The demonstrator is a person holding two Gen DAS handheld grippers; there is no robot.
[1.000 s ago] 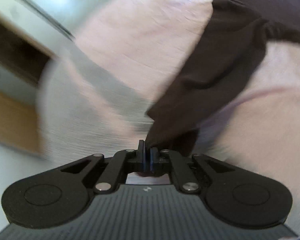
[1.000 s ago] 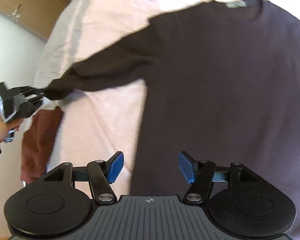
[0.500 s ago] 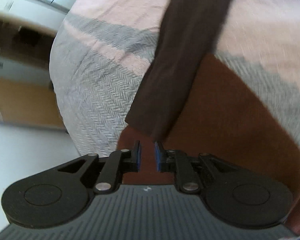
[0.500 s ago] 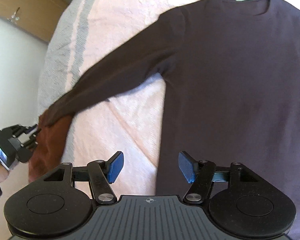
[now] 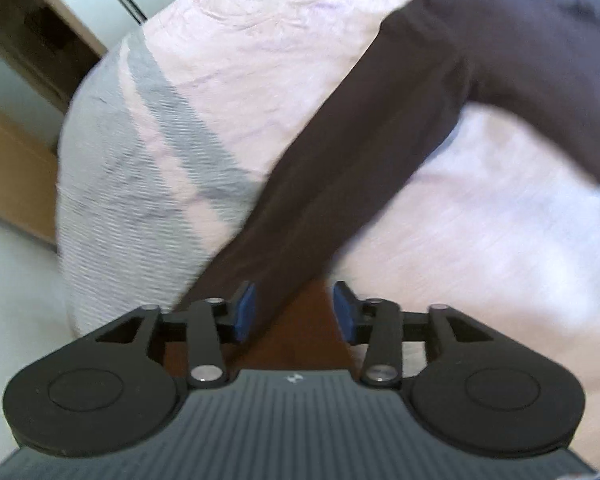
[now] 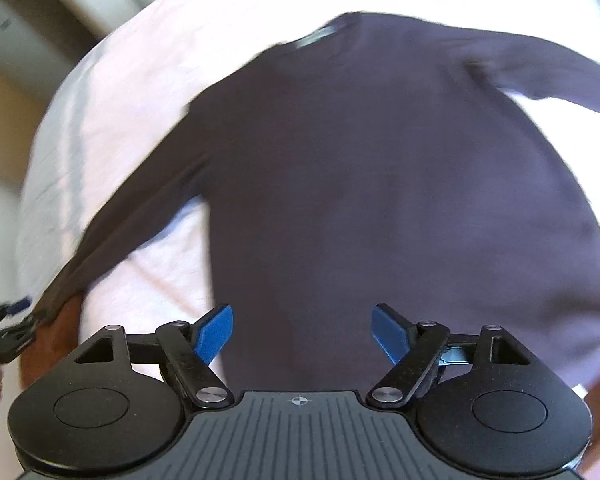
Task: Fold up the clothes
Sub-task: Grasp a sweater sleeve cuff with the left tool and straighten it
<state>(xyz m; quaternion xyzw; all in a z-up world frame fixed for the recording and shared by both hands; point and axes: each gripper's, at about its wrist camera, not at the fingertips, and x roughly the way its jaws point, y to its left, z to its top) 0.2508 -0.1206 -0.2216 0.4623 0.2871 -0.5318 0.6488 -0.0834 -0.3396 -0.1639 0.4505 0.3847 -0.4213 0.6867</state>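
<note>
A dark brown long-sleeved knit sweater (image 6: 400,200) lies flat on the pale pink bed cover (image 5: 284,56), collar toward twelve o'clock. The left tongs (image 5: 295,312) are opening above its cuff, clamping nothing. The right tongs (image 6: 302,334) are widening over its hem, empty.

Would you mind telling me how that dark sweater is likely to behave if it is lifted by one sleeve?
Probably floppy: the dark sweater lies flat and follows the bedspread. Its sleeve would likely rise first and trail the body. It looks like thin knit, so probably light, though it may drag on the textured cover.
</note>
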